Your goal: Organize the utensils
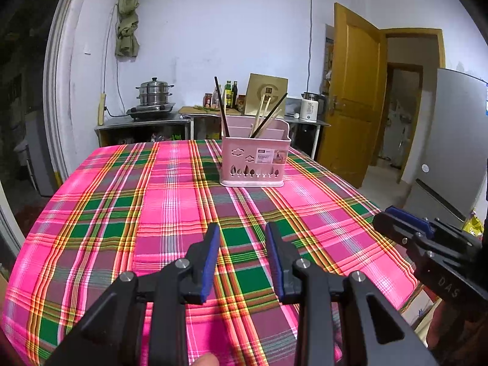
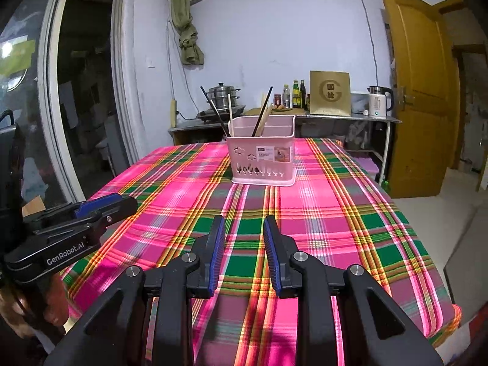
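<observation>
In the left wrist view, the left gripper [image 1: 242, 228] fills the lower centre of the frame, its blue-padded fingers [image 1: 210, 259] spread apart with only the plaid tablecloth [image 1: 122, 213] showing between them; it is released and grasps nothing. At the lower right edge of that frame the right gripper [image 1: 393, 216] reaches in from the side, seen side-on, over the table's right border. In the right wrist view, the right gripper [image 2: 244, 222] likewise sits at lower centre with its blue pads parted and nothing between them, so it too is released. The left gripper [image 2: 122, 201] appears at the left of that frame, a little above centre height, held by a hand [image 2: 18, 311] whose fingers curl round the handle at the lower left corner. The pink utensil basket [image 1: 254, 158] stands upright on the far part of the tablecloth, slightly right of centre in the left wrist view and near the middle of the right wrist view [image 2: 263, 158], well apart from both grippers. Dark and pale chopsticks [image 1: 265, 116] lean in its compartments, their tops poking above the rim; one dark stick [image 1: 221, 106] stands at the basket's left end. Behind the table, in the upper middle of the frame, a metal counter [image 1: 146, 122] carries a steel steamer pot [image 1: 154, 93], bottles [image 1: 230, 94] and a white kettle [image 1: 311, 105].
</observation>
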